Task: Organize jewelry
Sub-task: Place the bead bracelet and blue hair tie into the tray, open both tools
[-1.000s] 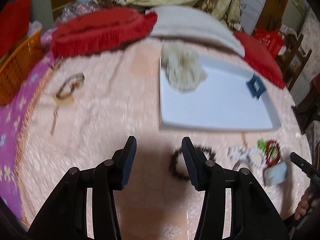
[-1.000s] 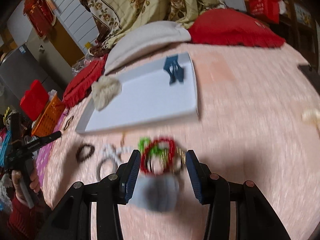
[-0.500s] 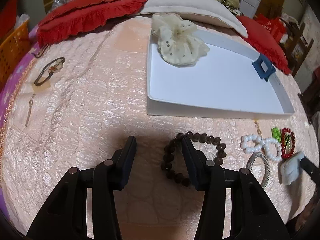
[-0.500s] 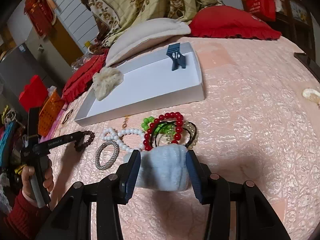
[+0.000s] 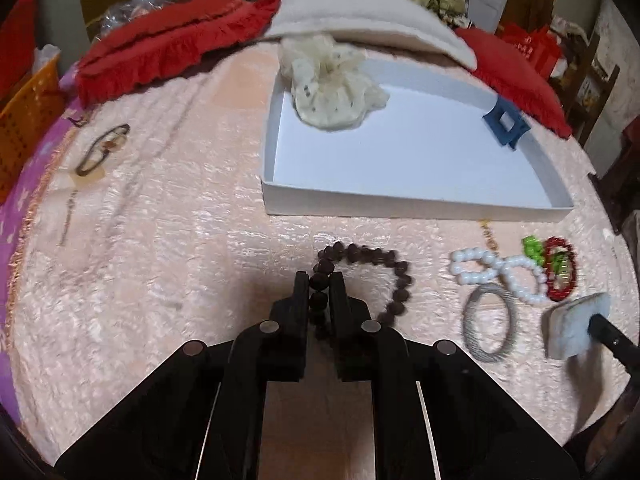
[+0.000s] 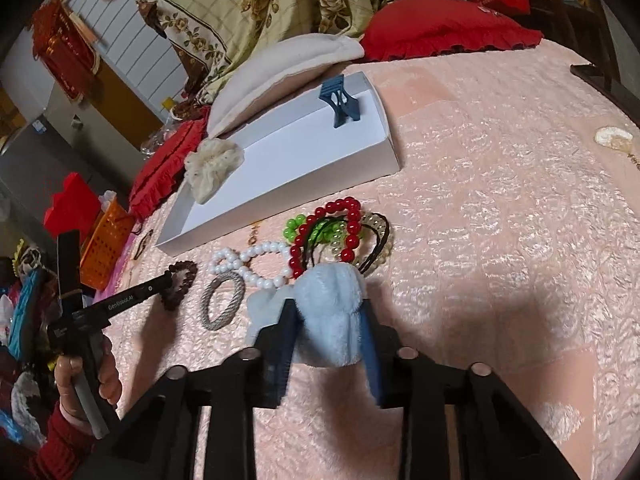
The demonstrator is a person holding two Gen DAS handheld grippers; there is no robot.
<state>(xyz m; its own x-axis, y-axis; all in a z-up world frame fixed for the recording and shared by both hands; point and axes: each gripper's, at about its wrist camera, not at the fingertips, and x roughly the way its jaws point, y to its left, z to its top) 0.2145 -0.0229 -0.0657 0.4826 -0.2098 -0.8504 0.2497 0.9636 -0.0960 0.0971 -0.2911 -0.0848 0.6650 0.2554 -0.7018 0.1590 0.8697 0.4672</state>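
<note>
In the left wrist view, the left tool (image 5: 320, 284) is clamped on the dark brown beaded bracelet (image 5: 394, 280) at lower centre, below the shallow white cardboard tray (image 5: 400, 202).

In the right wrist view, "GenRobot.AI" is read at lower left. The closing right tool (image 6: 328, 312) is pressed on the pale blue plush scrunchie (image 6: 332, 312), low in the frame.
</note>
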